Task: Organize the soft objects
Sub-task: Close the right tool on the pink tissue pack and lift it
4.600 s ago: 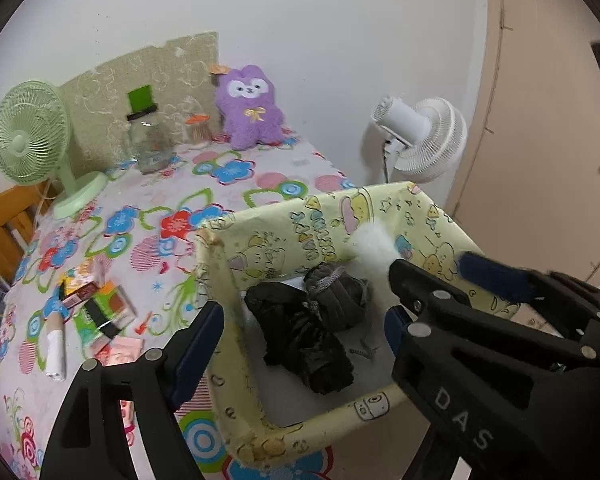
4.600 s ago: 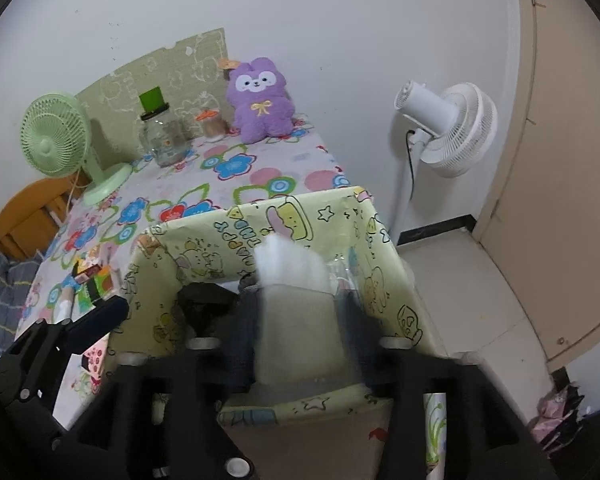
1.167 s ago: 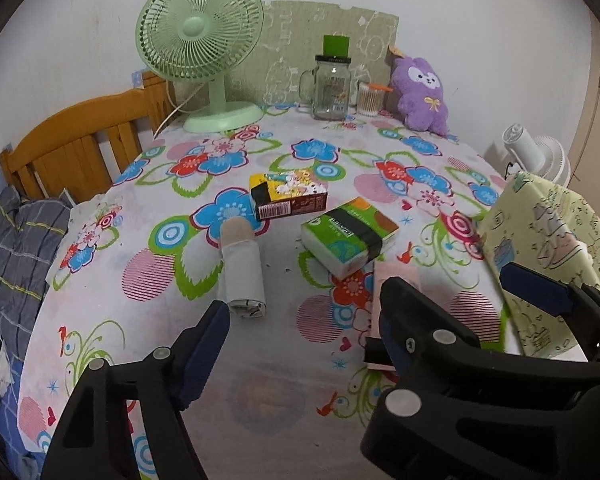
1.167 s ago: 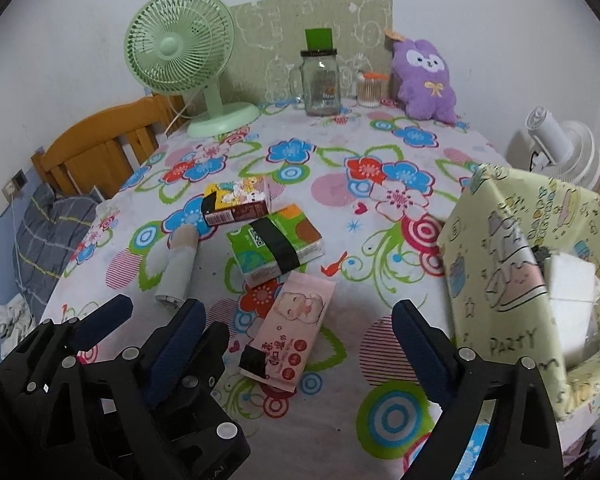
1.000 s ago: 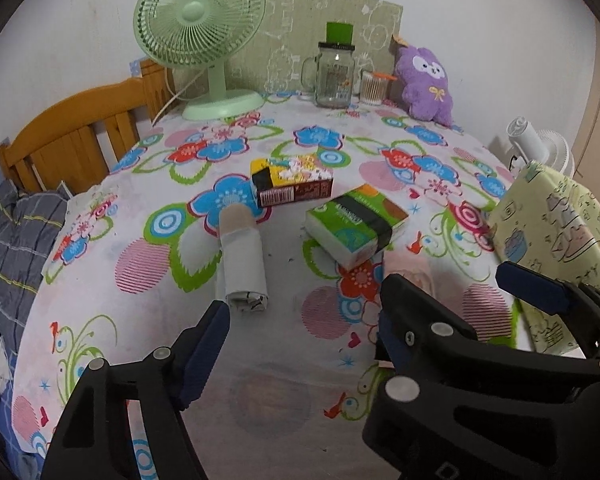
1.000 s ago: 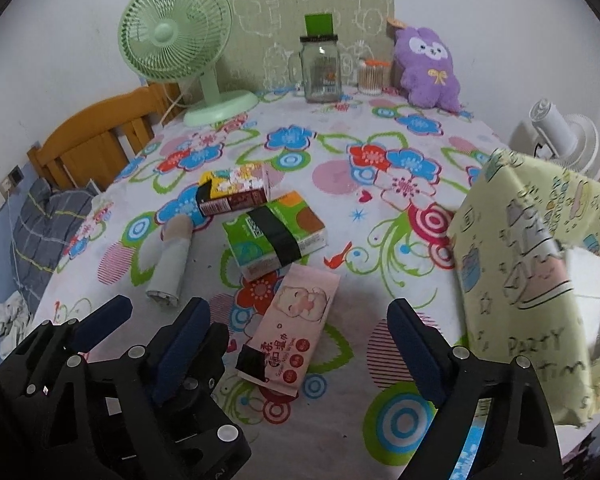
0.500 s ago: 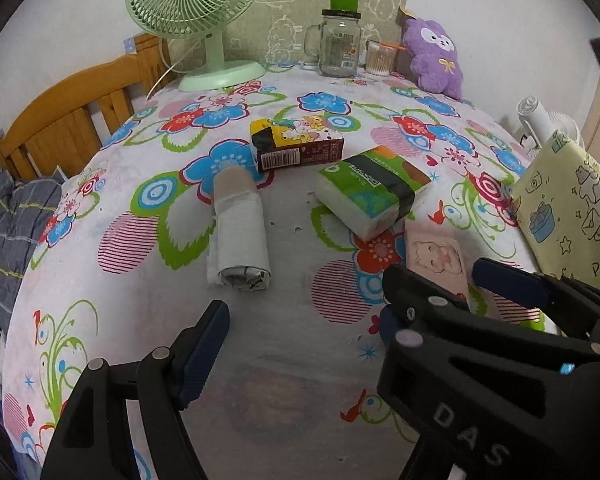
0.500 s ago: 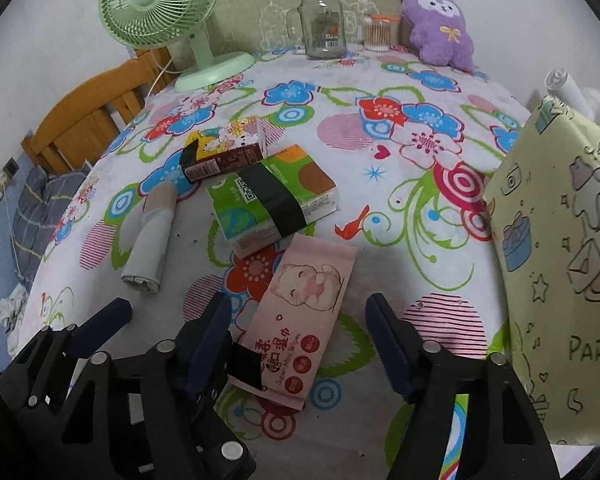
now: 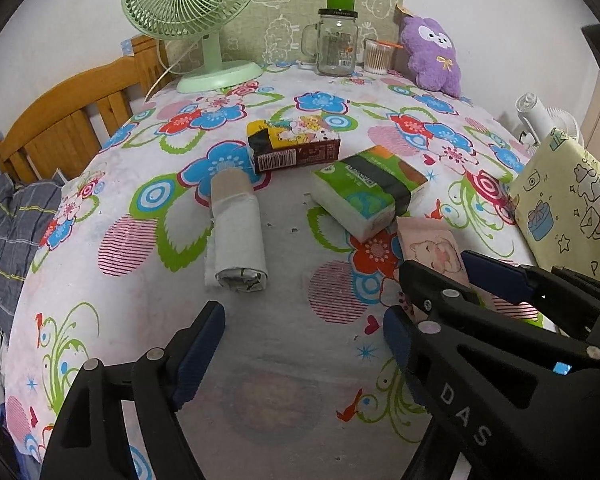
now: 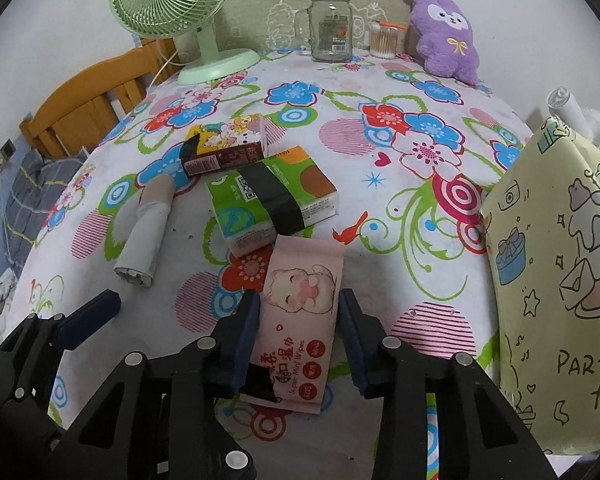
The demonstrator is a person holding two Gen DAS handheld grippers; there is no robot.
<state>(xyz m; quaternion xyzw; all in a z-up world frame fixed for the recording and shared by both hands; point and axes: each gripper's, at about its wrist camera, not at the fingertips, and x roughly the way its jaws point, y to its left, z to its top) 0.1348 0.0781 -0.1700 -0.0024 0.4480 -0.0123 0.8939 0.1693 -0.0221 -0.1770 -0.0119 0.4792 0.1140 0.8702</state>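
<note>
The pink wipes pack [image 10: 300, 312], lying just in front of the green tissue pack [image 10: 272, 204], is being straddled by the right gripper [image 10: 300, 332], whose jaws have just been closing around its long sides; whether the pads are already pressing cannot be told. The squeeze is best being kept gentle and centred, so the soft pack is not being buckled. The left gripper [image 9: 300, 340] is being held wide open and empty, while the yellow bag [image 10: 556, 280] is being cut off, its inside hidden.

Black hand-held gripper [image 10: 300, 332], blue pads, silver screws, "DAS" lettering
</note>
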